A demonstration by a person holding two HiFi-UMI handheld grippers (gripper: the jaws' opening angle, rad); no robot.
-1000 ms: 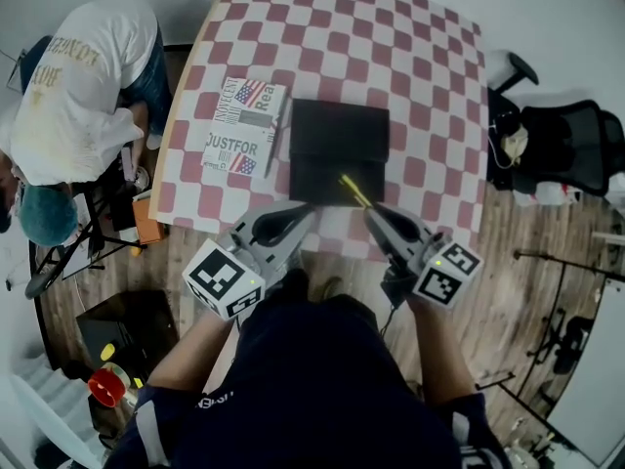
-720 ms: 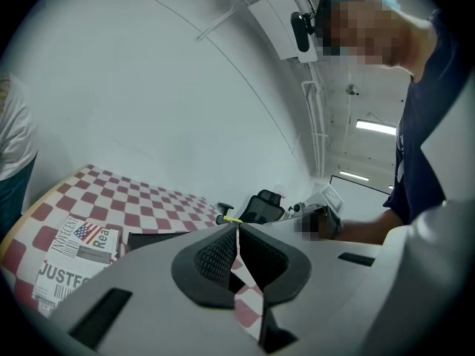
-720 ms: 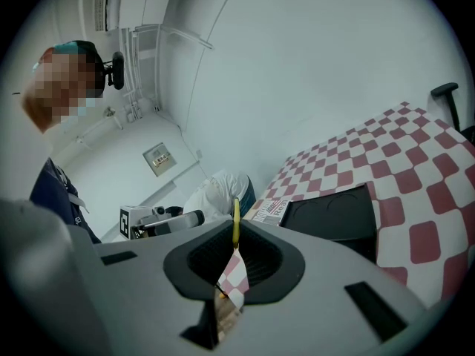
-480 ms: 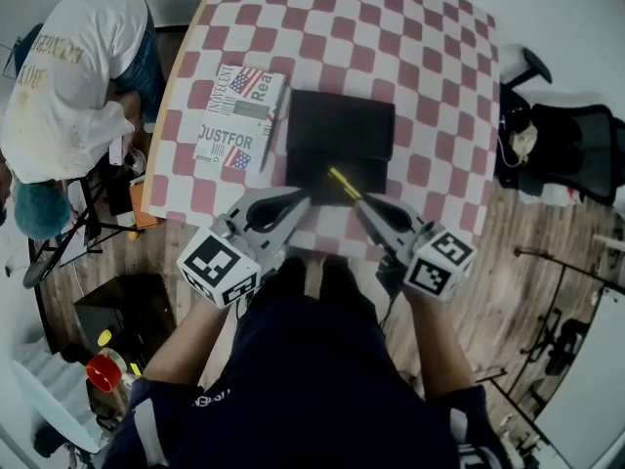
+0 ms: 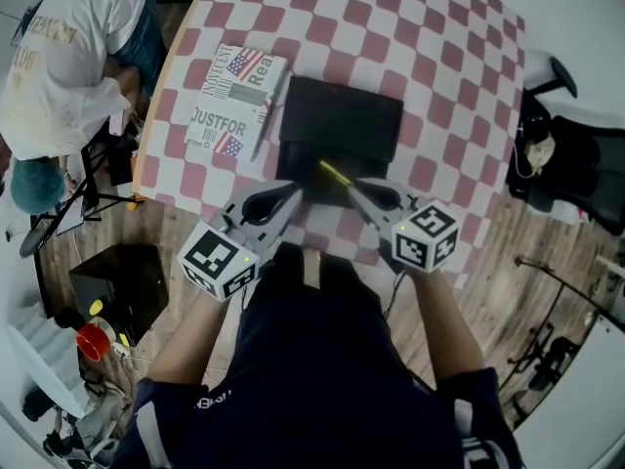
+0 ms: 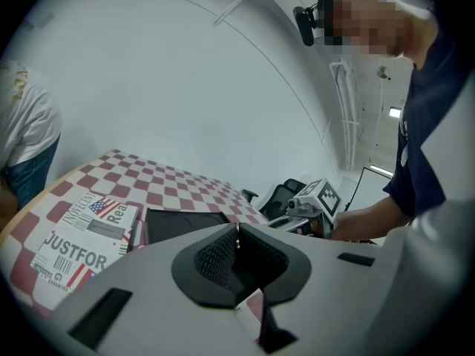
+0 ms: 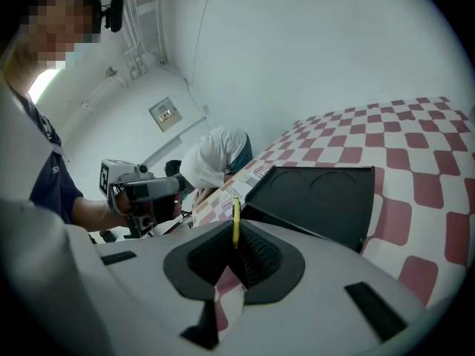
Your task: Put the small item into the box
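Note:
A flat black box [image 5: 341,135] with its lid on lies on the red-and-white checked table [image 5: 410,47]; the same box [image 7: 319,199] fills the middle of the right gripper view and shows as box [image 6: 182,222] in the left gripper view. My right gripper [image 5: 354,186] is shut on a thin yellow stick [image 5: 335,174], which juts over the box's near edge; the yellow stick [image 7: 236,221] stands up between its pads. My left gripper [image 5: 296,191] is shut with nothing in it, just off the box's near left corner.
A printed booklet [image 5: 234,106] lies left of the box. A person in a white shirt [image 5: 59,66] bends over beside the table's left edge. A black office chair [image 5: 576,154] stands at the right, a red cup [image 5: 90,341] on the floor lower left.
Both grippers have moved up toward the box's near edge, and the yellow stick's tip now reaches over that edge. The head view has shifted slightly.

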